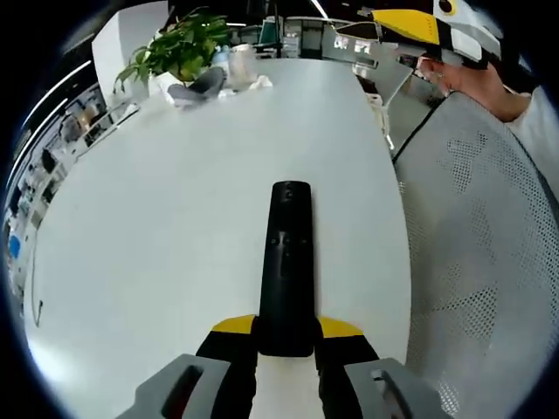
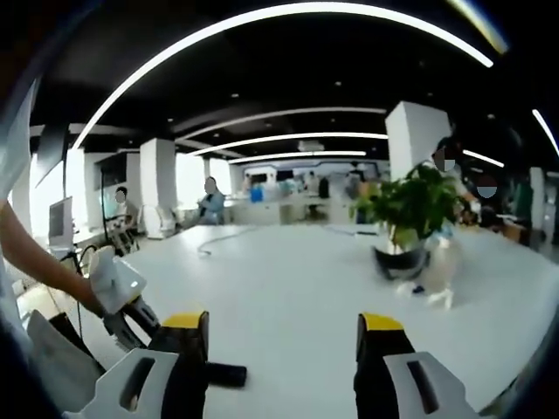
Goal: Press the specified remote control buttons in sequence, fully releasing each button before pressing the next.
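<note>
Looking along your left gripper (image 1: 286, 336) in the left gripper view, you have one black remote control (image 1: 286, 266) clamped at its near end between the two yellow-tipped jaws, its long body pointing away over the white bench (image 1: 157, 236). One potted plant (image 1: 179, 44) stands at the far end of that bench, with a grey object (image 1: 199, 87) lying just in front of it and a pale container (image 1: 242, 63) beside it. One grey mesh chair (image 1: 480, 236) sits at the right edge of the bench, and one person in a yellow-and-white headset (image 1: 437, 30) leans in at the top right.

Turning to the right gripper view, your right gripper (image 2: 284, 345) has its two jaws spread wide apart with nothing between them, hovering above the same bench (image 2: 288, 288). You see the left gripper (image 2: 127, 305) entering from the left in a hand, and the end of the remote control (image 2: 225, 375) as a dark strip beside your left jaw. This view gives you the plant (image 2: 410, 209) from its other side, plus the open office behind: two white pillars (image 2: 157, 183), curved ceiling lights (image 2: 288, 17), and several seated people (image 2: 210, 201) far back
</note>
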The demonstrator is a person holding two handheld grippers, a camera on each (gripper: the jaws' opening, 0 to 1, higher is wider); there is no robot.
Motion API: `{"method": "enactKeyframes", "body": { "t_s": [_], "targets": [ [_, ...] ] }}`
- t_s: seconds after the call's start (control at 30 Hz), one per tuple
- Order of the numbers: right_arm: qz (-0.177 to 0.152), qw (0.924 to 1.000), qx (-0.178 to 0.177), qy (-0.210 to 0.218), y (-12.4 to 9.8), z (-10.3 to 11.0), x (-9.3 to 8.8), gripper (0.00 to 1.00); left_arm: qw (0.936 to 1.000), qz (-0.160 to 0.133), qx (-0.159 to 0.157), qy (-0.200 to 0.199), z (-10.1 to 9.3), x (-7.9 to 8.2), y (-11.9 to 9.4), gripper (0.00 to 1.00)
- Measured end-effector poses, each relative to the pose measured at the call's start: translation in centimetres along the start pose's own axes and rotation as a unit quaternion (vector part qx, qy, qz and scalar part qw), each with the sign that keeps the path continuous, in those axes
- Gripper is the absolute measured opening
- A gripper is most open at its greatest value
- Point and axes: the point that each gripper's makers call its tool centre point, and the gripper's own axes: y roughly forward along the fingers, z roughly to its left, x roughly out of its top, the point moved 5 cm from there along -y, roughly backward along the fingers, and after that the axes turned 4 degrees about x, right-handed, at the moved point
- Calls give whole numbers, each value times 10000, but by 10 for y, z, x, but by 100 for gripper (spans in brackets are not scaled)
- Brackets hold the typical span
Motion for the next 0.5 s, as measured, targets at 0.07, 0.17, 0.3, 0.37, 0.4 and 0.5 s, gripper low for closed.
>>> {"method": "enactKeyframes", "body": {
  "t_s": [0.07, 0.17, 0.3, 0.37, 0.4, 0.5],
  "targets": [
    [18, 10000, 3, -2, 0, 0, 0, 66, 10000, 31, 11, -8, 4, 1, 1, 24],
    [23, 10000, 1, -17, 0, 0, -1, 65, 10000, 72, -23, -9, 8, 2, 1, 24],
    [26, 10000, -17, 8, -1, -1, -1, 65, 9999, 162, 29, -9, 14, 4, 3, 24],
    [34, 10000, -29, 11, -1, -1, -1, 65, 9998, 175, 38, -30, 17, 4, 3, 24],
    [49, 10000, -31, 3, 0, -1, -1, 65, 9998, 190, 35, -20, 17, 4, 3, 24],
    [30, 10000, -24, -10, -1, -1, -1, 65, 9997, 257, 29, -14, 22, 6, 5, 24]
  ]
}}
